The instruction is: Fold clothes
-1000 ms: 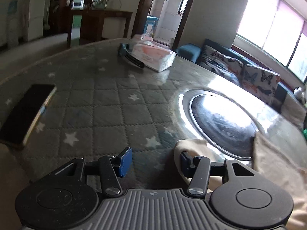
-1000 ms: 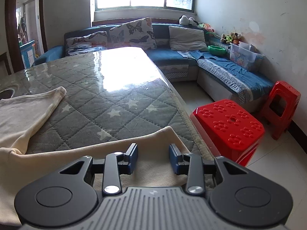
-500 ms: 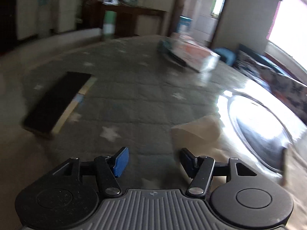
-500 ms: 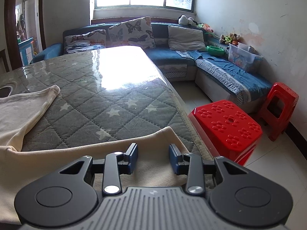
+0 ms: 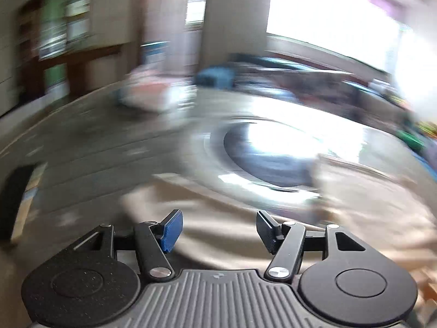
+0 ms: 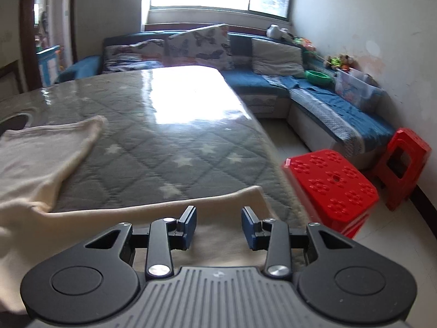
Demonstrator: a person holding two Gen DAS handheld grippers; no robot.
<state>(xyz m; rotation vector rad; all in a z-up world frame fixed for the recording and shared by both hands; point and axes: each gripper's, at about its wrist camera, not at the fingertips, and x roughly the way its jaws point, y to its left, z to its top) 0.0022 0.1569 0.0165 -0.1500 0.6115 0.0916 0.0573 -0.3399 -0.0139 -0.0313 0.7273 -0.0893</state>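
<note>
Presently the cream garment (image 6: 41, 164) lies along the tabletop's (image 6: 169, 147) near edge under both gaping, empty grippers, right gripper (image 6: 218, 225) at its right end, left gripper (image 5: 218, 229) over its left.

two low wrist views, shared table (image 6: 169, 147)

Bare quilted table (image 6: 169, 147) lies beyond the cream garment (image 6: 41, 164); red stools (image 6: 331, 188) (floor, right) crowd its edge.

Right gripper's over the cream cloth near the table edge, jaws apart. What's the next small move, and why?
Probably lower the right gripper onto the hem of the cream garment and close. Its jaws stand open with nothing between them, and the cloth edge lies just ahead. The left gripper is open too, its view motion-blurred.
</note>
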